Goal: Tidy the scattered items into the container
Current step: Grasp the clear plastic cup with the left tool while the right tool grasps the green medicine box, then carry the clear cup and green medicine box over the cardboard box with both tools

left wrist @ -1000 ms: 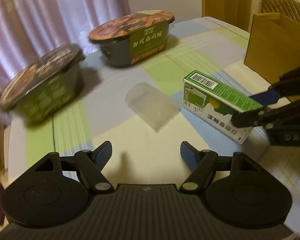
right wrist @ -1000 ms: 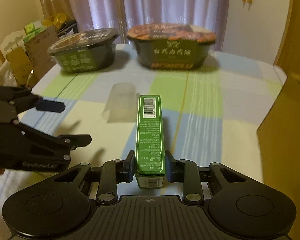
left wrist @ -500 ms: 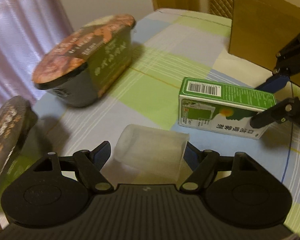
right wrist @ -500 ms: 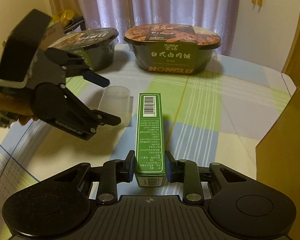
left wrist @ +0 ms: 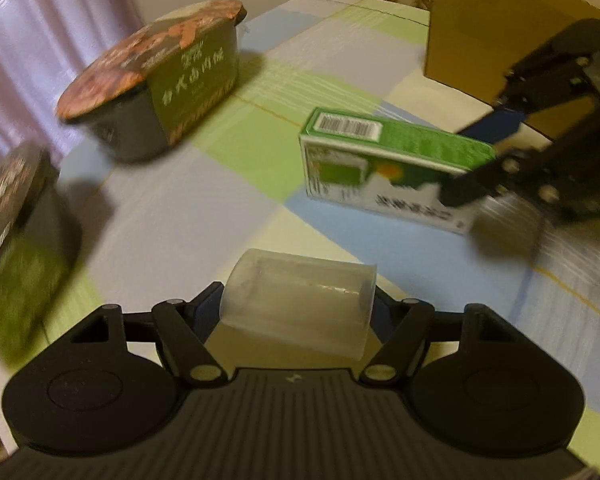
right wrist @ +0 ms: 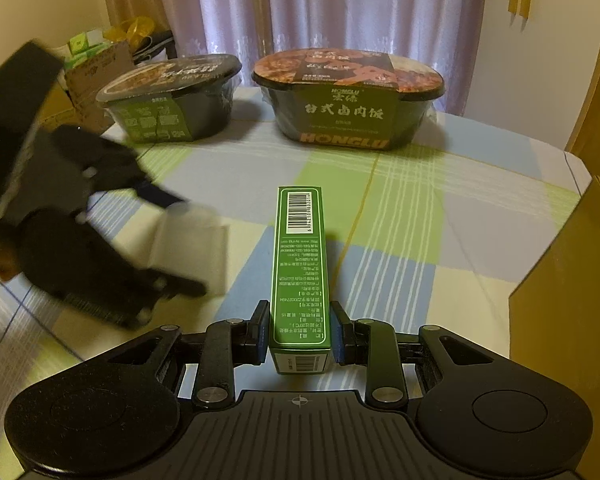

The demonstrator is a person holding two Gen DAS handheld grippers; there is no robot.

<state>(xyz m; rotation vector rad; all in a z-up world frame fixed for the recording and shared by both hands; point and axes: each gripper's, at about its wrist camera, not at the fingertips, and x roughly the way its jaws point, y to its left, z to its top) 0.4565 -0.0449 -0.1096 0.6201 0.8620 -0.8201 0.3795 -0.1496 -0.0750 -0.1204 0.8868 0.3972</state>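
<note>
A clear plastic cup point(left wrist: 300, 300) lies on its side on the checked tablecloth. My left gripper point(left wrist: 300, 304) is open and straddles it, one finger close at each end. In the right wrist view the left gripper point(right wrist: 184, 244) and the cup point(right wrist: 208, 240) are blurred at the left. My right gripper point(right wrist: 300, 328) is shut on the near end of a long green box point(right wrist: 300, 256). The left wrist view shows the green box point(left wrist: 380, 160) with the right gripper point(left wrist: 460, 164) on its right end. I cannot tell whether the box is off the table.
A brown cardboard box point(left wrist: 500, 40) stands at the table's right side, and its wall point(right wrist: 572, 280) is close on my right. Two sealed instant-rice bowls point(right wrist: 348, 100) point(right wrist: 172, 100) sit at the far edge before a curtain. Cartons and bags lie beyond the table at far left.
My left gripper has swung right and moved forward, so the clear cup now lies between its open fingers. The right gripper has stayed shut on the green box, almost still.
</note>
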